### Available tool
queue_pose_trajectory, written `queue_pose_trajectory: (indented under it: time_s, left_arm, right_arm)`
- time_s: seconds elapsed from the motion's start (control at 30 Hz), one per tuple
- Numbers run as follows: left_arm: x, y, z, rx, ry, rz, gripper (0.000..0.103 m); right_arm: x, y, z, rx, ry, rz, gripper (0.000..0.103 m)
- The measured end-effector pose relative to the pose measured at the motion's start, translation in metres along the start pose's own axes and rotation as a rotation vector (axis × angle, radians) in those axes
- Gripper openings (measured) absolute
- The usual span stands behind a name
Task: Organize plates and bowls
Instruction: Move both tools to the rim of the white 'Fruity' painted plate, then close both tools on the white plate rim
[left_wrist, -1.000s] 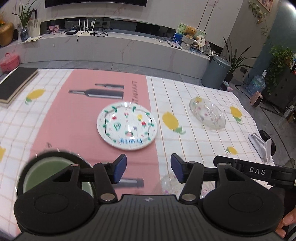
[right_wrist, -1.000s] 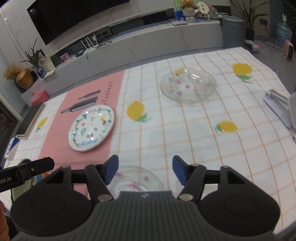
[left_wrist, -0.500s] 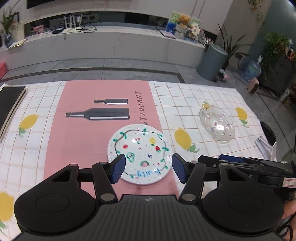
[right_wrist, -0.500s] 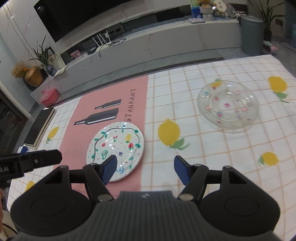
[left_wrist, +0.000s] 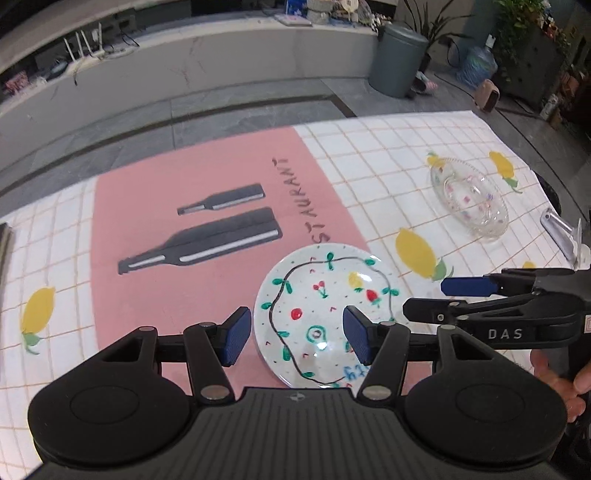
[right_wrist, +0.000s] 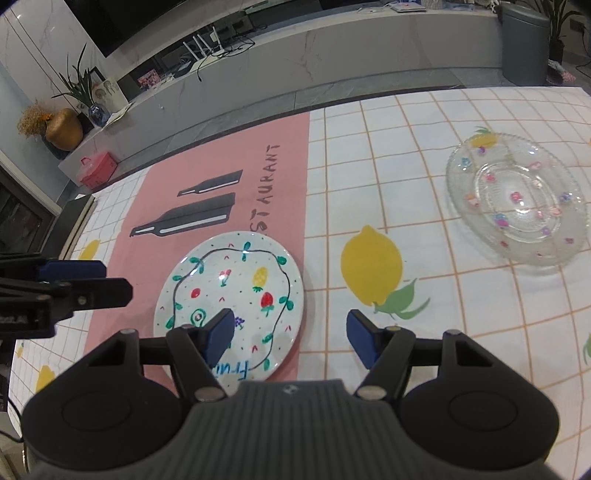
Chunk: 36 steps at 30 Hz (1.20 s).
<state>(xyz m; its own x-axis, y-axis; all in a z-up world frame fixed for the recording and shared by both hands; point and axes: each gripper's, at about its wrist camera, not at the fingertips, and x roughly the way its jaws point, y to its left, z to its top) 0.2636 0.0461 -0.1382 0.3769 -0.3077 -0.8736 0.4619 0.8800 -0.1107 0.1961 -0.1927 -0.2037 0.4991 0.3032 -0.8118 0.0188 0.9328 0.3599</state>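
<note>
I see both tools, left (left_wrist: 297, 334) and right (right_wrist: 291, 334), gaping empty over the painted plate (right_wrist: 231, 301); glass plate (right_wrist: 517, 205) well right of it.

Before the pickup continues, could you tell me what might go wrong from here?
Both open grippers, left and right, crowd the painted plate, so they might collide. The plate lies flat on the tablecloth; fingers could snag cloth or slip off its rim. The glass dish near the edge could be nudged.

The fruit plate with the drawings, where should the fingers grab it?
Probably the thin raised rim of the fruit plate, on its near edge. It lies flat on the tablecloth, so one finger slides under the lip, one presses on top. The open left gripper is already lined up.
</note>
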Motion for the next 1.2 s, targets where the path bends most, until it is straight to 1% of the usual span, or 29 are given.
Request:
queue_pose_trajectory:
  time_s: [0.07, 0.13, 0.33, 0.5, 0.63, 0.7, 0.77, 0.83, 0.87, 0.9, 0.97, 1.03, 1.17, 1.2]
  left_arm:
    - [0.008, 0.008, 0.001, -0.002, 0.015, -0.020, 0.067]
    - [0.014, 0.012, 0.001, 0.003, 0.022, -0.023, 0.067]
    - [0.028, 0.018, 0.000, 0.035, 0.040, -0.047, 0.067]
    - [0.038, 0.022, 0.000, 0.027, 0.047, -0.057, 0.067]
    - [0.043, 0.025, -0.003, 0.020, 0.056, -0.067, 0.066]
    - [0.046, 0.027, -0.004, 0.012, 0.061, -0.069, 0.066]
    - [0.048, 0.029, -0.005, 0.003, 0.066, -0.078, 0.062]
    - [0.050, 0.031, -0.007, -0.006, 0.076, -0.094, 0.058]
    - [0.050, 0.031, -0.007, -0.007, 0.079, -0.097, 0.055]
    - [0.051, 0.032, -0.008, -0.007, 0.082, -0.096, 0.053]
    - [0.054, 0.033, -0.009, -0.009, 0.090, -0.095, 0.045]
    - [0.057, 0.035, -0.011, -0.021, 0.105, -0.098, 0.040]
    - [0.057, 0.041, -0.012, -0.046, 0.093, -0.103, 0.032]
    - [0.057, 0.042, -0.013, -0.052, 0.091, -0.106, 0.032]
  right_arm:
    - [0.003, 0.000, 0.000, -0.003, 0.003, 0.000, 0.067]
    - [0.011, 0.000, 0.001, -0.006, 0.013, -0.009, 0.067]
    - [0.020, -0.001, 0.002, 0.002, 0.024, -0.014, 0.065]
    - [0.023, -0.001, 0.001, -0.009, 0.018, -0.004, 0.063]
    - [0.023, -0.002, -0.001, -0.009, 0.006, 0.011, 0.055]
    - [0.024, -0.002, -0.002, -0.004, 0.006, 0.031, 0.045]
    - [0.025, -0.002, -0.003, -0.006, 0.006, 0.047, 0.041]
    - [0.025, 0.000, -0.005, -0.015, 0.001, 0.048, 0.039]
    - [0.025, 0.000, -0.005, -0.015, 0.001, 0.048, 0.031]
    - [0.025, -0.001, -0.006, -0.015, 0.005, 0.055, 0.029]
    - [0.025, -0.003, -0.007, -0.006, 0.002, 0.060, 0.027]
    - [0.025, -0.007, -0.007, 0.021, 0.005, 0.076, 0.026]
    - [0.025, -0.014, -0.006, 0.062, 0.013, 0.096, 0.022]
    - [0.025, -0.016, -0.006, 0.077, 0.015, 0.099, 0.022]
